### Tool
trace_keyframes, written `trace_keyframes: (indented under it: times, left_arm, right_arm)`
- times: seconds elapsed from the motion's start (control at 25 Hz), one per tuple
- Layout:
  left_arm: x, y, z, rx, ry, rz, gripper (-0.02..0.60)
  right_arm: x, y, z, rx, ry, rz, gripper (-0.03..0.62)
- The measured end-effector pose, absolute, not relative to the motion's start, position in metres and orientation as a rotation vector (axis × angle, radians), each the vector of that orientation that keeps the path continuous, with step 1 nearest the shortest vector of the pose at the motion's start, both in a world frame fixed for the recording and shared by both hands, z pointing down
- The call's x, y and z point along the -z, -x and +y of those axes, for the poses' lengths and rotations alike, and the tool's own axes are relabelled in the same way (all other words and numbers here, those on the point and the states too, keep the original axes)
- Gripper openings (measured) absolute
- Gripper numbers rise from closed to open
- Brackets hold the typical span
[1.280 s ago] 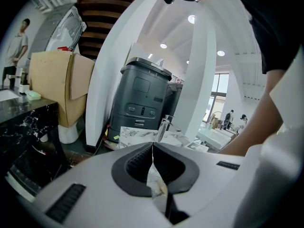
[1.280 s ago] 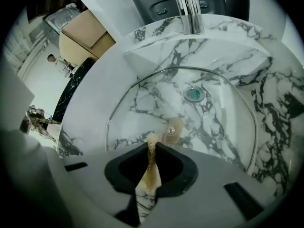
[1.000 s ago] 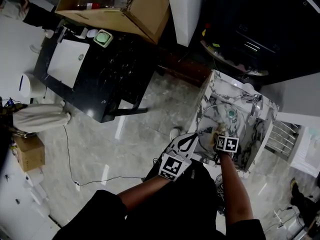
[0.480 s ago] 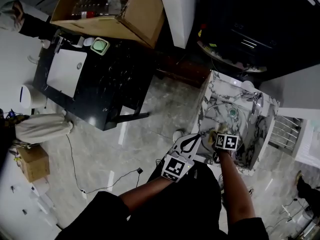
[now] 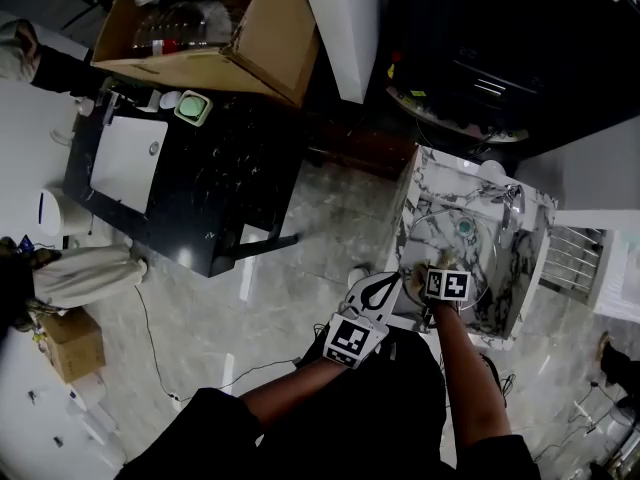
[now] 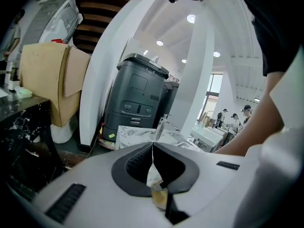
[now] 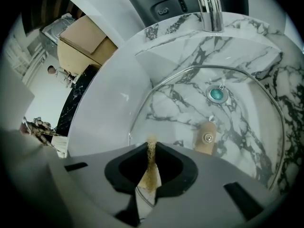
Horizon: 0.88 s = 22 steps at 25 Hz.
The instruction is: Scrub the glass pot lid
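Left gripper (image 5: 383,280), jaws shut and empty, hangs off the sink's (image 5: 425,183) seven o'clock corner. Right gripper (image 7: 151,148) pinches a brown pad (image 7: 150,175) at the six o'clock rim of the lid (image 7: 190,108), which lies in the sink. That grip shows only in the right gripper view.

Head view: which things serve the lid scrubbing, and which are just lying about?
Job: round glass pot lid in the marble sink; tan scrub pad held in the right claw.
Lying about: open cardboard box; black marble table; white bundle.
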<state>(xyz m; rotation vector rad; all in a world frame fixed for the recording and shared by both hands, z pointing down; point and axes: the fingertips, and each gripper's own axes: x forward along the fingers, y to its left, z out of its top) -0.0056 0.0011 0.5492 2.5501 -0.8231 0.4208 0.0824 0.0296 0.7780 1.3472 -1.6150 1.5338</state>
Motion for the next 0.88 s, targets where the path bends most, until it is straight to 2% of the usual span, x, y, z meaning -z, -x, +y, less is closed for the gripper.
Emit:
trace_keyframes:
  times: [0.36,0.88]
  left_arm:
    - [-0.551,0.007,-0.007,-0.436,-2.592,-0.761,0.017]
    - [-0.554,0.012,-0.015,-0.451,-2.497,-0.920,0.016]
  right_arm:
    - [-0.775,-0.076,0.013,-1.509,-1.375,-1.652,0.058]
    - [-0.774,-0.072,-0.005,-1.497,-1.344,-1.730,0.058]
